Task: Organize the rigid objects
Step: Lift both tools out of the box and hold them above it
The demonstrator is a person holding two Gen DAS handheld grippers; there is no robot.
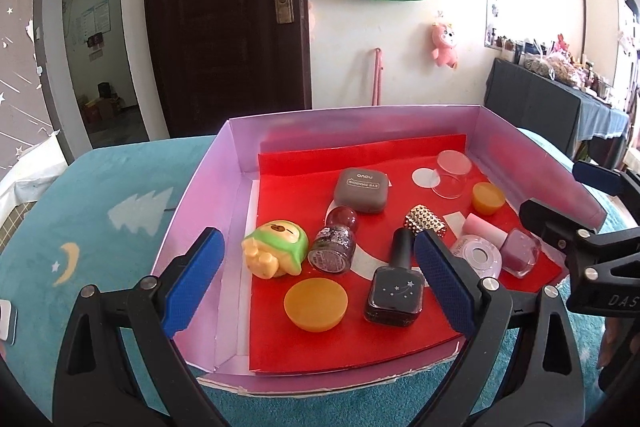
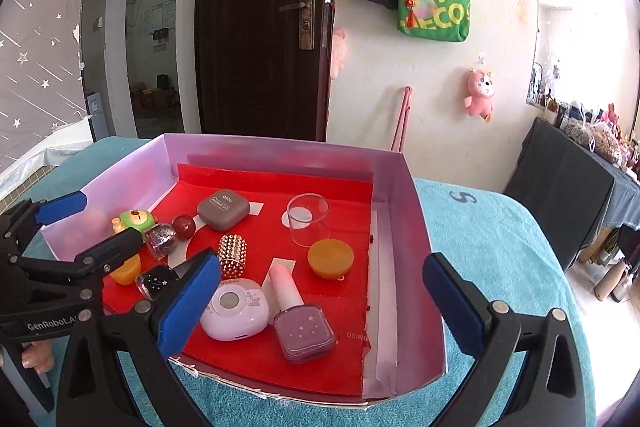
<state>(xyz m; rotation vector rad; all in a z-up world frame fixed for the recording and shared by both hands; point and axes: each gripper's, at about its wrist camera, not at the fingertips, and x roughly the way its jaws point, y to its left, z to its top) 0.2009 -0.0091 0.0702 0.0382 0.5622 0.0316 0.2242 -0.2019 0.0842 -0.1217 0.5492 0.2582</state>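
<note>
Red paper lines the box [image 1: 192,195], where the small things lie spread apart, each easy to pinch. Left gripper [image 1: 320,279] hangs spread wide over the dark polish bottle [image 1: 394,287] at 6 o'clock; right gripper [image 2: 320,303] is likewise apart above the mauve polish bottle [image 2: 304,331]. Neither holds anything.
</note>
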